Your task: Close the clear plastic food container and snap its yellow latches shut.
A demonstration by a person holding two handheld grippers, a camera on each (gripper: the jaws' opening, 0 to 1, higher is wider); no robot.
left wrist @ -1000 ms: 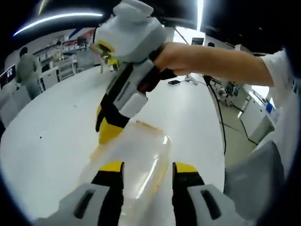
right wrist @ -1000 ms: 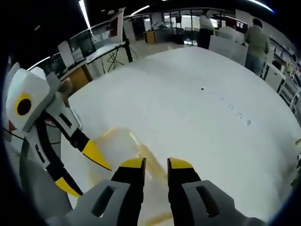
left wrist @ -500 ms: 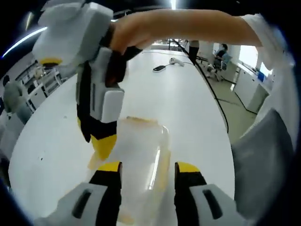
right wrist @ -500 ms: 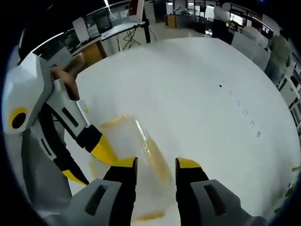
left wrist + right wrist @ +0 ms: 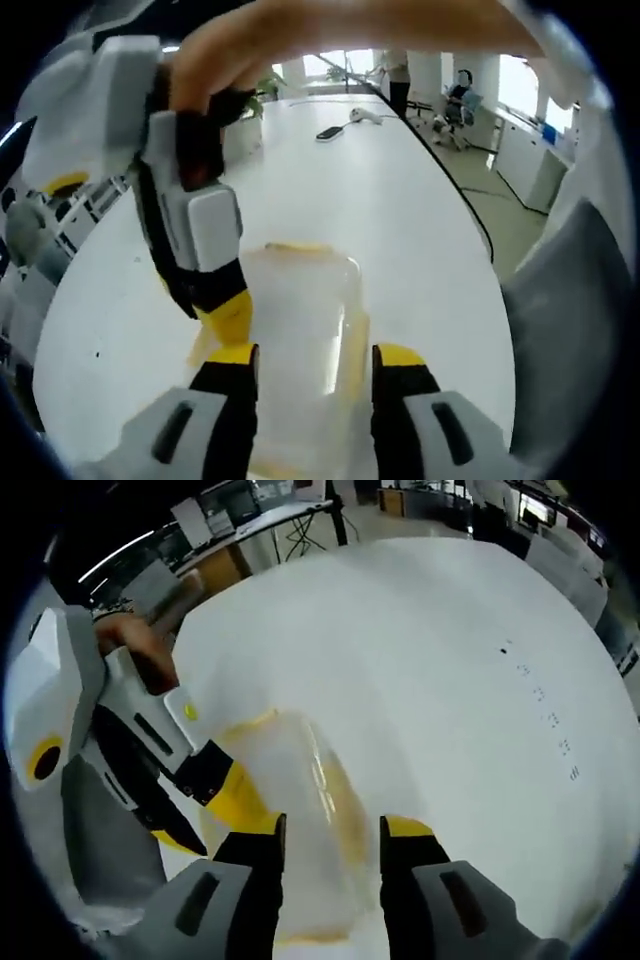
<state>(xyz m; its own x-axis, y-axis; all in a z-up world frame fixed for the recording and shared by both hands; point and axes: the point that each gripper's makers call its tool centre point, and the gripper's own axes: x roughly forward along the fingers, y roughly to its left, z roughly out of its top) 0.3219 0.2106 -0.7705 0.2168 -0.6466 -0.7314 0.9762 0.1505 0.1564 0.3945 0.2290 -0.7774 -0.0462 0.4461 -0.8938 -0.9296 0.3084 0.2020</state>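
Left gripper view: the left gripper [image 5: 308, 358] rises from the bottom edge with its yellow-tipped jaws set wide, straddling the clear plastic food container [image 5: 297, 330], which lies on the white table [image 5: 400, 220] at lower centre. A yellow latch [image 5: 293, 246] shows along the container's far edge. Whether the jaws touch the container's sides cannot be told. The right gripper [image 5: 225, 310], held by a hand [image 5: 215, 65] at upper left, reaches down to the container's left edge. A phone-like object [image 5: 329, 132] lies on the far part of the table; office chairs [image 5: 455, 105] and bright windows fill the upper right.

Right gripper view: the right gripper [image 5: 332, 832] stands with jaws apart over the container [image 5: 290, 800], while the left gripper [image 5: 215, 790] enters from the left. The table [image 5: 430, 670] extends to desks [image 5: 240, 520] at the top.
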